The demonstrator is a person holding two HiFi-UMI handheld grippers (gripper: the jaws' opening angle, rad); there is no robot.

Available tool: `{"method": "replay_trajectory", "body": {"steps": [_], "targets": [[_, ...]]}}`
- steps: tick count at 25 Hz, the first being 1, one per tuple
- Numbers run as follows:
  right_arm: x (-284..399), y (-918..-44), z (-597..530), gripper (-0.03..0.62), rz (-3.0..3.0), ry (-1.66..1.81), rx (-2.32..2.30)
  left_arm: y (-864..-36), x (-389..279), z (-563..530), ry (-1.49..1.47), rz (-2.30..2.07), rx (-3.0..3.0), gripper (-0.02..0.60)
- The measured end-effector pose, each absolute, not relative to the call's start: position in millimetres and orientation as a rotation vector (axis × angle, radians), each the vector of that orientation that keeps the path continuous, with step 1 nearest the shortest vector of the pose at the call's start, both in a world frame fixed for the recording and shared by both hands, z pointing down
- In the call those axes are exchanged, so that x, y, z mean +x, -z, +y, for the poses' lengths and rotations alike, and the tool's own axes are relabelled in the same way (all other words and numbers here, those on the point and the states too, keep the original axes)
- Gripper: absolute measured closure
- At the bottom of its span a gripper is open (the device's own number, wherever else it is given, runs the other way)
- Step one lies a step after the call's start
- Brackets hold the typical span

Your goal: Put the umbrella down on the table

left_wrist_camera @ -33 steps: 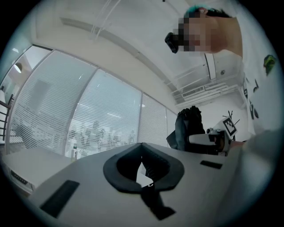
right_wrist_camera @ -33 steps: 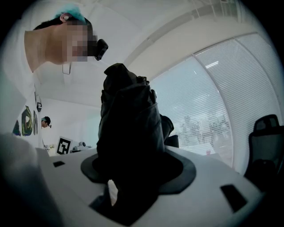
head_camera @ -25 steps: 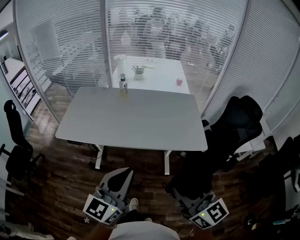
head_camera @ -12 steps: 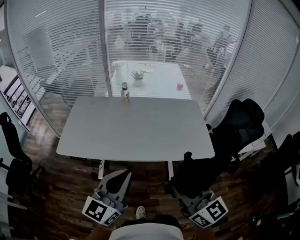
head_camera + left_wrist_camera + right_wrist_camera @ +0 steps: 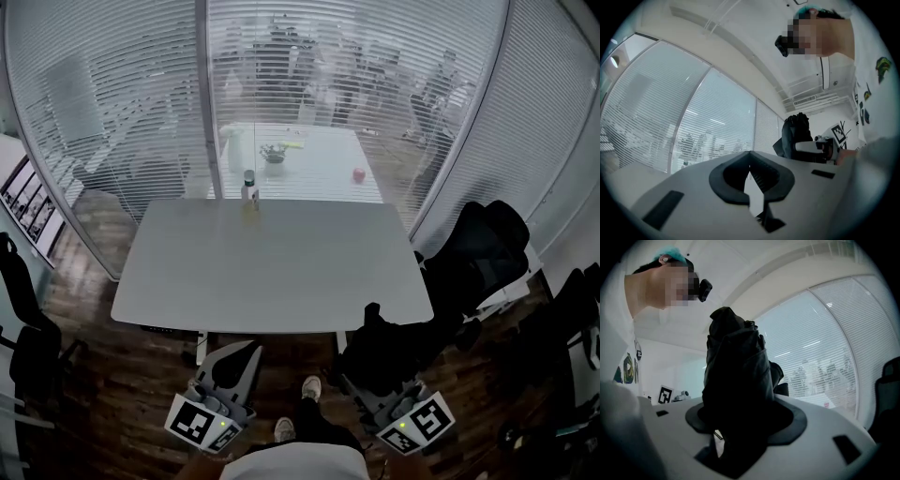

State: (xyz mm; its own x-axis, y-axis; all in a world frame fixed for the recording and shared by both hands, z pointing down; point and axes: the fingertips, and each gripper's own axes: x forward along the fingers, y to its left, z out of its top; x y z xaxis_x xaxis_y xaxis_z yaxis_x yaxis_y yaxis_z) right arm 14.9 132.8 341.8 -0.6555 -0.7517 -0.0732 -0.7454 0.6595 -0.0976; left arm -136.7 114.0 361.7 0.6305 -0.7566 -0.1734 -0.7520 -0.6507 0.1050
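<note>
umbrella (image 5: pixel 736 366) | folded, black, gripped in right gripper (image 5: pixel 740 413) jaws | left gripper (image 5: pixel 750 159) jaws together, empty | table (image 5: pixel 281 272) just beyond umbrella

Umbrella (image 5: pixel 736 376): black, folded, fabric bunched in loose creases. Clamped between the jaws of the right gripper (image 5: pixel 740 416), its bulk rising out past them. Position: off the table (image 5: pixel 272 267), just outside the near right corner, not touching the top. Table: pale grey, rectangular, flat.
</note>
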Motion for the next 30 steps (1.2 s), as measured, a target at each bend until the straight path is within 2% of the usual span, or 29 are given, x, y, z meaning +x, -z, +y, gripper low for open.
{"method": "replay_trajectory", "body": {"steps": [18,30], "targets": [[47.3,-348.9,26.6,0.326,2.74,0.089,-1.258,-365.6,-103.0,1.1,0.304,-1.288,2.825,0.571],[113.7,-348.9,-81.1,0.326,2.734,0.101,-1.25,-360.2,-37.7,-107.6,0.292,-1.298,2.834,0.571]]}}
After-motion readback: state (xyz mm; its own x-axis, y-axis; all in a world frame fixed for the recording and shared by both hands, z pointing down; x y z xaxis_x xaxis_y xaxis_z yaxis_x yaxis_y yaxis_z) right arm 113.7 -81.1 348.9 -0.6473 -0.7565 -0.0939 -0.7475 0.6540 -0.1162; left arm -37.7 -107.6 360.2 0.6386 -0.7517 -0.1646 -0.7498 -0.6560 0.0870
